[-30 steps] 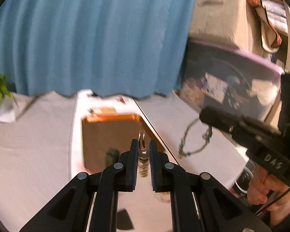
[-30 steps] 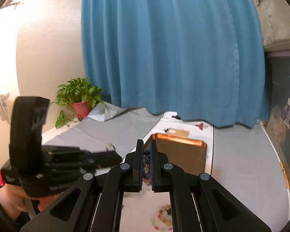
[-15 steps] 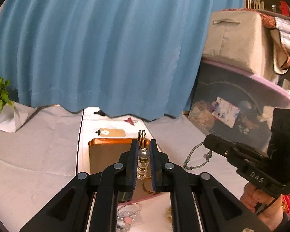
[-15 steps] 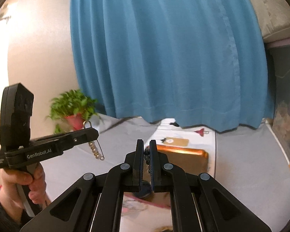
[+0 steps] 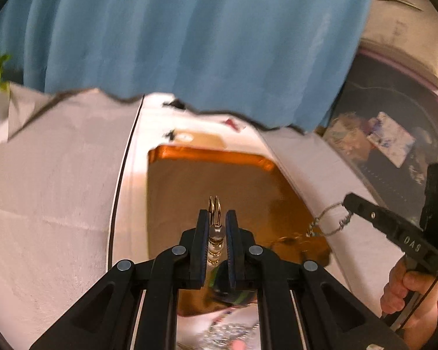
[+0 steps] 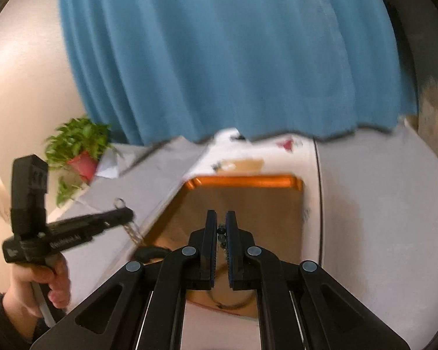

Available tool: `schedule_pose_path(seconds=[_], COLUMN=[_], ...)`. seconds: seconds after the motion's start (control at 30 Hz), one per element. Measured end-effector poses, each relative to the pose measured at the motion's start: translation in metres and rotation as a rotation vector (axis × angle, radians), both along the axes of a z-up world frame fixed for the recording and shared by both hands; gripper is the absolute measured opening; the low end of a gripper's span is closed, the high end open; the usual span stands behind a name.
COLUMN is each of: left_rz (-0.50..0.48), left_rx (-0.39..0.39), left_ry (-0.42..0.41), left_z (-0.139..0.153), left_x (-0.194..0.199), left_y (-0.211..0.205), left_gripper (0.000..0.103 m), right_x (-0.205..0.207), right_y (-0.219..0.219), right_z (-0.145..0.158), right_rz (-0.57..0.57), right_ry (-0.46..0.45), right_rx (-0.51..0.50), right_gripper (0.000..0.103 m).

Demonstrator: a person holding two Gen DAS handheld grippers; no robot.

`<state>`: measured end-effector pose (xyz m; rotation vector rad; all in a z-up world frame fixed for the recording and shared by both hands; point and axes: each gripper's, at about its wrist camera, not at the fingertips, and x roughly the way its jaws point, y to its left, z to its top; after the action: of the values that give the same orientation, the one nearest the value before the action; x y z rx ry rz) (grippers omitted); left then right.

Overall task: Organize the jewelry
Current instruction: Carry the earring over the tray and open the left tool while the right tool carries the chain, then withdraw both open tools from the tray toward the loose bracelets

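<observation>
Both grippers have dropped toward the shiny copper-coloured rectangular tray (image 5: 219, 180) since half a second ago, when they were held higher with more blue curtain in view; the tray now fills the middle of each wrist view.

The left gripper (image 5: 215, 218) is clenched on a pearl-and-gold beaded earring (image 5: 215, 242), whose twin gold wire hooks stick up past the fingertips while the pale beads sit pinched between the pads. It hangs above the tray's middle. The right gripper (image 6: 222, 221) is pinched on a string of small dark beads (image 6: 221, 234), visible in the narrow slot between its pads, also above the tray. Seen from the left wrist, that grey beaded strand dangles from the right gripper's tip over the tray's right edge, its lower end apparently reaching the tray, with a mirrored image on the metal.

Around the tray lies a white cloth (image 5: 58, 180) on the table. Behind the tray hangs the pleated blue curtain (image 6: 233, 58), and far to the tray's left stands a green potted plant in a red pot (image 6: 78, 151).
</observation>
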<state>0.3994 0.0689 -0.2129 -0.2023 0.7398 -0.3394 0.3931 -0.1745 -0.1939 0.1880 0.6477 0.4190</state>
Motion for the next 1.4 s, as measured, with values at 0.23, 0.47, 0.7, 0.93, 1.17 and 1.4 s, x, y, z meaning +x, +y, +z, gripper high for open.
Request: schedule_pose_path(seconds=[0.23, 0.47, 0.7, 0.93, 1.17, 1.4], left_rz=[0.038, 0.021, 0.078, 0.075, 0.093, 0.159], left_rx=[0.012, 0.071, 0.172, 0.177, 0.226, 0.167], left_ry=[0.129, 0.156, 0.103, 0.111, 0.076, 0.055], left_z=[-0.038, -0.039, -0.02, 0.003, 0.025, 0.06], left_x=[0.019, 0.014, -0.034, -0.112, -0.193, -0.256], left_y=[0.006, -0.002, -0.001, -0.013, -0.018, -0.005], left_gripper=[0.009, 0.019, 0.062, 0.08, 0.099, 0.102], right_x=[0.025, 0.029, 0.008, -0.075, -0.16, -0.247], right_y=[-0.01, -0.015, -0.006, 0.015, 0.03, 0.028], right_z=[-0.046, -0.056, -0.035, -0.013, 0.011, 0.049], right_rz=[-0.049, -0.075, -0.06, -0.003, 0.013, 0.034], right_ry=[0.133, 0.168, 0.139, 0.074, 0.096, 0.09], right_rx=[-0.065, -0.071, -0.066, -0.083, -0.15, -0.055], right_gripper=[0.006, 0.009, 0.083, 0.103, 0.103, 0.103])
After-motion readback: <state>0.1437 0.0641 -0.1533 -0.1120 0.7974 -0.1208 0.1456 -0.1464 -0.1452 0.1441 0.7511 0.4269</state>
